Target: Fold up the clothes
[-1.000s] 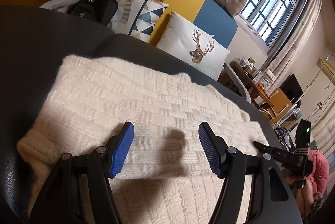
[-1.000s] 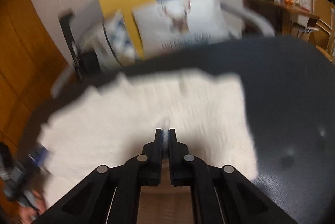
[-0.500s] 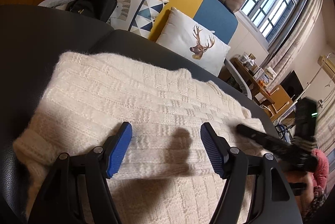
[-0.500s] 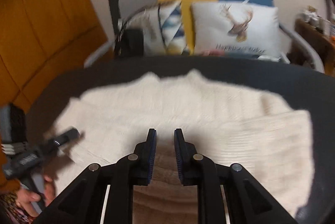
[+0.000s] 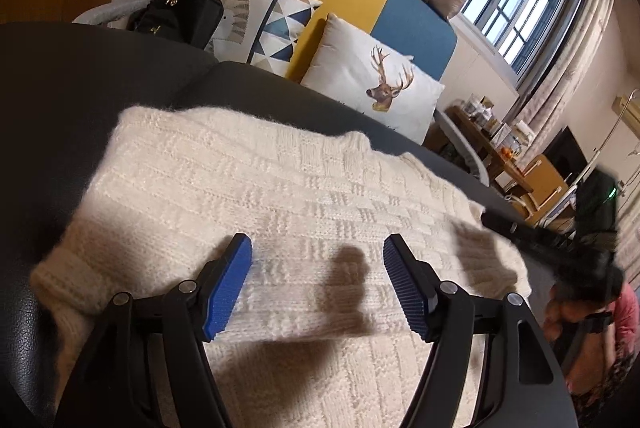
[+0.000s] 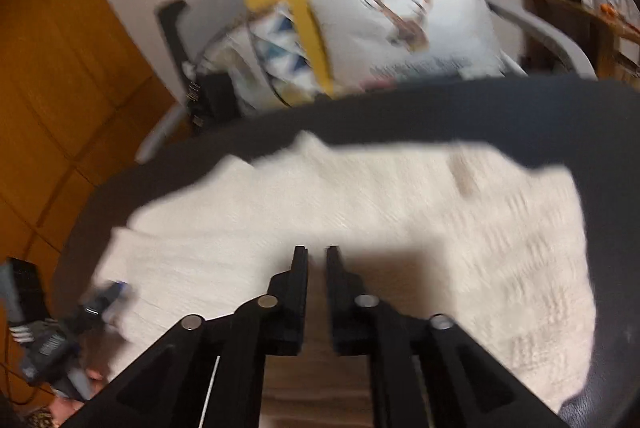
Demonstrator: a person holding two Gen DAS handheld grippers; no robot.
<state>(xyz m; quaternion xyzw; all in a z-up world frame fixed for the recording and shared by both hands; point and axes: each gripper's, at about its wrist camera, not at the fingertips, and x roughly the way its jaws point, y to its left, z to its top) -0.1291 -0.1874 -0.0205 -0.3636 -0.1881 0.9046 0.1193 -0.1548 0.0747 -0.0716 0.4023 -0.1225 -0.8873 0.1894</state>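
My left gripper (image 5: 316, 284) hovers with jaws wide apart, tilted downward. My right gripper (image 6: 317, 256) tilts down too, its narrow gap closing, empty.

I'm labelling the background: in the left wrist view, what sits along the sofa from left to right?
Black handbag → white cushion with blue and grey triangles → white cushion with a deer head print → cluttered wooden side table.

Dark surface (image 5: 60, 99) beyond sweater (image 5: 280, 195) free (cushions (image 5: 376, 87) behind).
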